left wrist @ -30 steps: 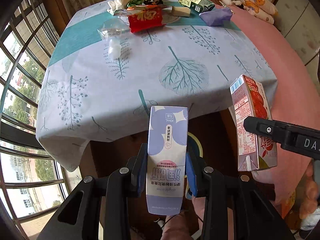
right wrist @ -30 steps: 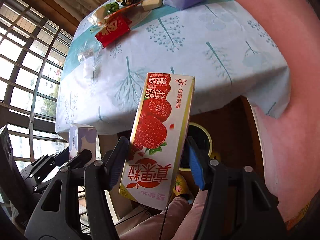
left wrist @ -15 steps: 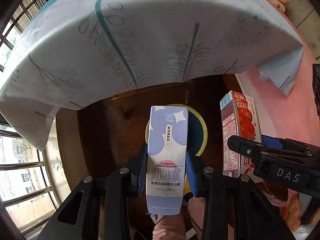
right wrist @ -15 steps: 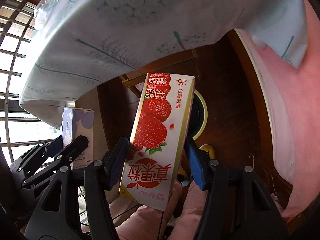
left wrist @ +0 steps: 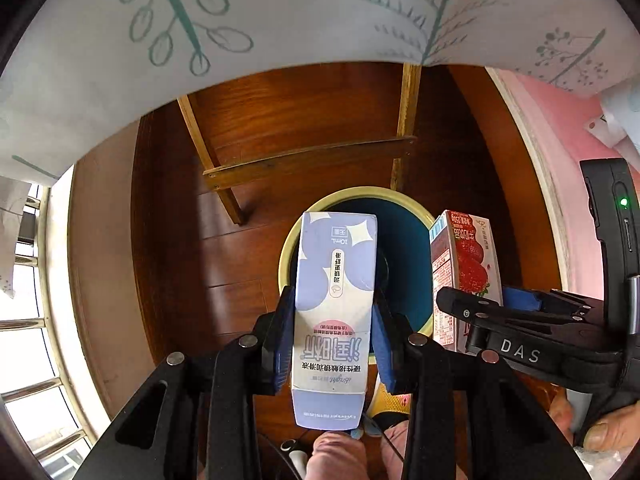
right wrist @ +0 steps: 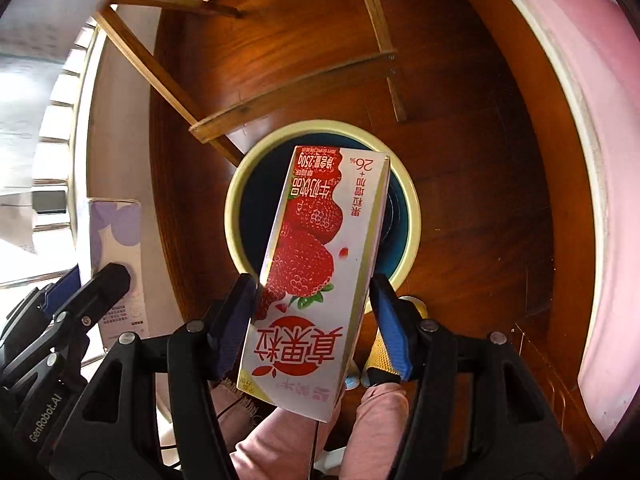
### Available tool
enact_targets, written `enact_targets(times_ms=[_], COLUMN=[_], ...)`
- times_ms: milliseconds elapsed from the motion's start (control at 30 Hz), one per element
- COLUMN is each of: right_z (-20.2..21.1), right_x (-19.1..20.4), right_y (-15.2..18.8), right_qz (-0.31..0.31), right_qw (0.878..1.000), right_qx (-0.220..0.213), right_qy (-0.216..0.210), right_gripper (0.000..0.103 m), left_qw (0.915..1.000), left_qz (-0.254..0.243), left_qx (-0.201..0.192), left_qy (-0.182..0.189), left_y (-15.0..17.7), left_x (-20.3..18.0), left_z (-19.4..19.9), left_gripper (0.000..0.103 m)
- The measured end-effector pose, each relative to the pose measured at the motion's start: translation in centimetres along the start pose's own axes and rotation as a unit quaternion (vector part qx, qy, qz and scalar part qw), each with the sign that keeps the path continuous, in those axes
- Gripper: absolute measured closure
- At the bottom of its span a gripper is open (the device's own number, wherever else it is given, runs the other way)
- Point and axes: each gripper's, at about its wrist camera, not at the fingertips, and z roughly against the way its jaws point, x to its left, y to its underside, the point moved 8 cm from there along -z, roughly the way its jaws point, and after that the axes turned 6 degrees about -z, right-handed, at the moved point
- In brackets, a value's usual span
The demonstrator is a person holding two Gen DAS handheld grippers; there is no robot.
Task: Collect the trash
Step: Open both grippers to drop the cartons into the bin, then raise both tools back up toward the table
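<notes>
My left gripper (left wrist: 332,320) is shut on a tall lilac box (left wrist: 336,280) and holds it over a round bin (left wrist: 404,256) with a cream rim and dark blue inside, on the wooden floor. My right gripper (right wrist: 316,304) is shut on a strawberry milk carton (right wrist: 316,256) and holds it over the same bin (right wrist: 240,188). The carton (left wrist: 464,264) and right gripper show at the right of the left wrist view. The lilac box (right wrist: 116,240) and left gripper show at the left of the right wrist view.
The tablecloth edge (left wrist: 280,20) hangs overhead, with the table's wooden legs and crossbar (left wrist: 308,160) just behind the bin. A pink bed (right wrist: 592,120) borders the right. Windows (left wrist: 28,320) are at the left. My legs and yellow slippers (right wrist: 380,352) are below.
Both grippers have dropped from table height to below the table edge and tilted down. The bin now lies straight under both held cartons and looks larger.
</notes>
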Motion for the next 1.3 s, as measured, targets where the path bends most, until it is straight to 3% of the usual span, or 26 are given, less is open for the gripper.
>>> enact_targets(times_ms=[167, 200, 333, 433, 600, 867, 1067, 1300], right_z=[-2.7, -3.0, -3.4, -3.5, -3.1, -0.5, 5.7, 16.0], right_x=[-0.8, -0.8, -0.3, 0.1, 0.6, 1.2, 3.2, 7.4], right_y=[-1.0, -1.1, -1.9, -2.2, -2.8, -3.9, -3.3, -1.9], right_qz=[-0.007, -0.007, -0.004, -0.002, 0.0, 0.011, 0.049, 0.113], right_qw=[1.0, 1.0, 1.0, 1.0, 1.0, 1.0, 0.997, 0.99], right_qx=[0.014, 0.015, 0.014, 0.009, 0.001, -0.024, -0.061, -0.085], right_qy=[0.005, 0.006, 0.011, 0.017, 0.021, 0.016, 0.014, -0.004], right_gripper=[0.046, 0.045, 0.031, 0.028, 0.027, 0.027, 0.027, 0.025], left_qw=[1.0, 0.9999, 0.9998, 0.9998, 0.9998, 0.9995, 0.9988, 0.9968], left_qz=[0.007, 0.009, 0.018, 0.017, 0.021, 0.025, 0.012, 0.025], left_qx=[0.005, 0.007, 0.01, 0.01, -0.001, -0.019, -0.041, -0.074], left_qy=[0.001, 0.002, 0.007, 0.007, 0.002, -0.012, -0.024, -0.019], left_y=[-0.6, -0.6, -0.7, -0.7, -1.1, -1.7, -2.1, -3.3], left_x=[0.3, 0.4, 1.1, 2.0, 2.8, 3.6, 3.9, 4.7], left_z=[-2.4, -2.5, -3.0, -3.1, -2.4, 2.4, 9.1, 19.6], left_gripper=[0.066, 0.062, 0.029, 0.022, 0.019, 0.019, 0.019, 0.019])
